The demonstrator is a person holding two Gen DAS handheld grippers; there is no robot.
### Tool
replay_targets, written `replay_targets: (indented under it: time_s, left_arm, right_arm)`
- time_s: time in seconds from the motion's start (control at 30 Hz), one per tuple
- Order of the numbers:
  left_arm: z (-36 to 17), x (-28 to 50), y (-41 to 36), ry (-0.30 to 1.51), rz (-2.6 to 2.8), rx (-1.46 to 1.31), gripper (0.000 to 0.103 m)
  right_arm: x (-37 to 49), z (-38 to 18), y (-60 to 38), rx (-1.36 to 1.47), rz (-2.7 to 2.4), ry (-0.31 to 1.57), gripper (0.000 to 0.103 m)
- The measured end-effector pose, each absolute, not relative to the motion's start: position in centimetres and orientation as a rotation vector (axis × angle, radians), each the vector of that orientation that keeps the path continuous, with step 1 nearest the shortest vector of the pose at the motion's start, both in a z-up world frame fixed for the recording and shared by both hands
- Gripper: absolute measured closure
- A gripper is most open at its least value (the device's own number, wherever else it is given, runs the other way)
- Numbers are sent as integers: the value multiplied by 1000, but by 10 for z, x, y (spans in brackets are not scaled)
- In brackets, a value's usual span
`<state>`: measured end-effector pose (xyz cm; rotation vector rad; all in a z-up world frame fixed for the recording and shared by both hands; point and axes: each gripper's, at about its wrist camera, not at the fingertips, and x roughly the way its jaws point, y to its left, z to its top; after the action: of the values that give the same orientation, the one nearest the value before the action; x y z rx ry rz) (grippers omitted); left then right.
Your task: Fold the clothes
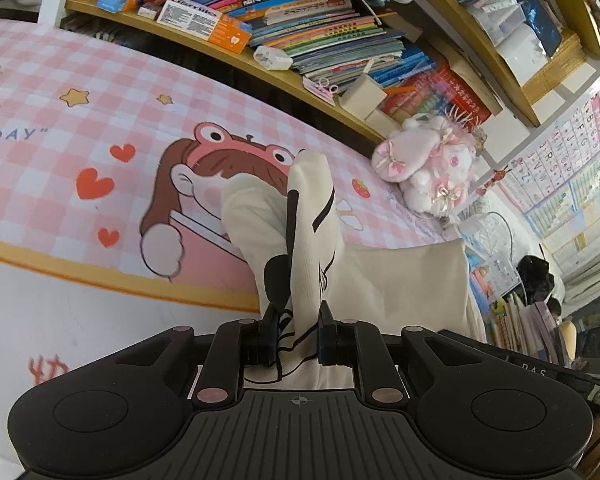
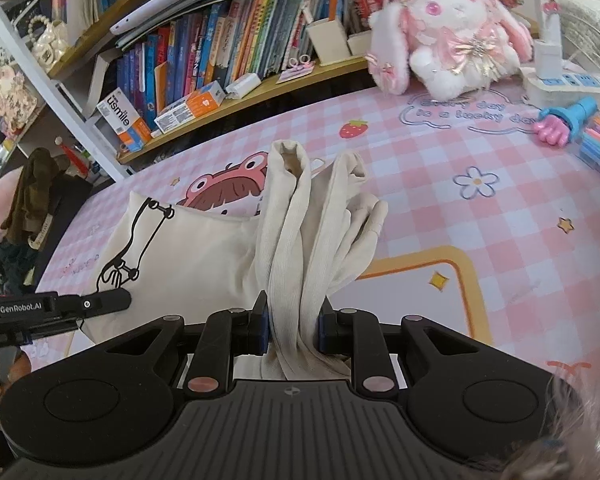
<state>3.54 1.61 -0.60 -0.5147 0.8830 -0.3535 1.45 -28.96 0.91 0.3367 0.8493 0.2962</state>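
We hold a cream garment (image 2: 204,248) with black line drawings over a pink checked desk mat (image 2: 440,192), part of it lying on the mat and part lifted. Our left gripper (image 1: 296,336) is clamped on a bunched, printed fold of the cloth; our right gripper (image 2: 294,326) is clamped on a thick ribbed bundle of it. A plush rabbit (image 2: 448,36) sits at the far edge near the bookshelf (image 2: 228,92). We judge we are mid-fold, carrying an edge across. Next, both ends should probably travel together and be laid flat on the spread part before letting go.
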Motion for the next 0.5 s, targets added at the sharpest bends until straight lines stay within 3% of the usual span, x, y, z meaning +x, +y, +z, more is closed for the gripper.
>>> replay_targets:
  time_s: [0.5]
  left_arm:
    - [-6, 67, 73, 881, -356, -544, 88]
  right_arm:
    - [51, 13, -237, 336, 304, 857, 84]
